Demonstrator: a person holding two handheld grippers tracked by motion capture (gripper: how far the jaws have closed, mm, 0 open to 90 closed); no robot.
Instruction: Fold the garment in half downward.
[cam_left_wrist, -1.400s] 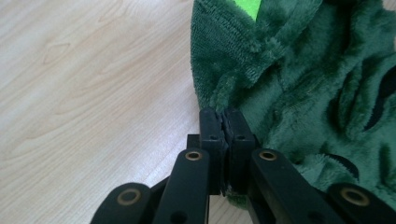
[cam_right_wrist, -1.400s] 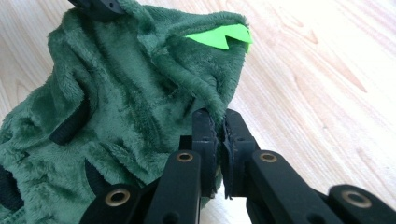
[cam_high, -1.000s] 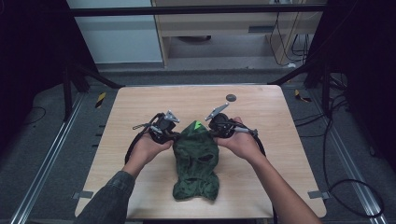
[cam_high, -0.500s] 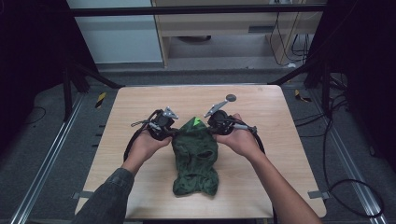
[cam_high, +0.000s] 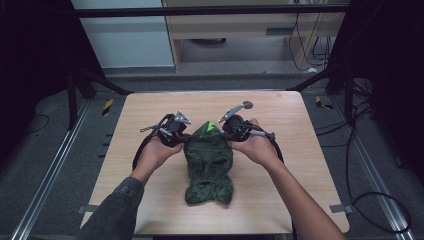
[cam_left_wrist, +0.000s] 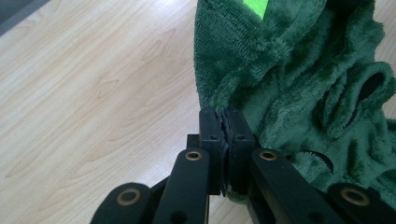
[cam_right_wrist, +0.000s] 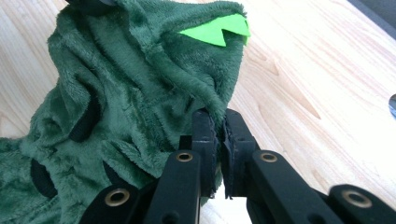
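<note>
Fleece, dark green with a bright green spike (cam_high: 212, 127), lay crumpled at the middle of the tabletop (cam_high: 125, 125): a small hooded garment (cam_high: 209, 162). My left tongs (cam_high: 184, 141) were clamped on the garment's left edge near the hood, my right tongs (cam_high: 229, 136) clamped on its right edge. I judged each pinch thin, so uneven pulling might have slipped the plush free or bunched it.

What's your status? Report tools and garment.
Left tool shut on green fleece garment edge. Right tool shut on opposite edge. Garment on wooden table. Nothing in the way.
</note>
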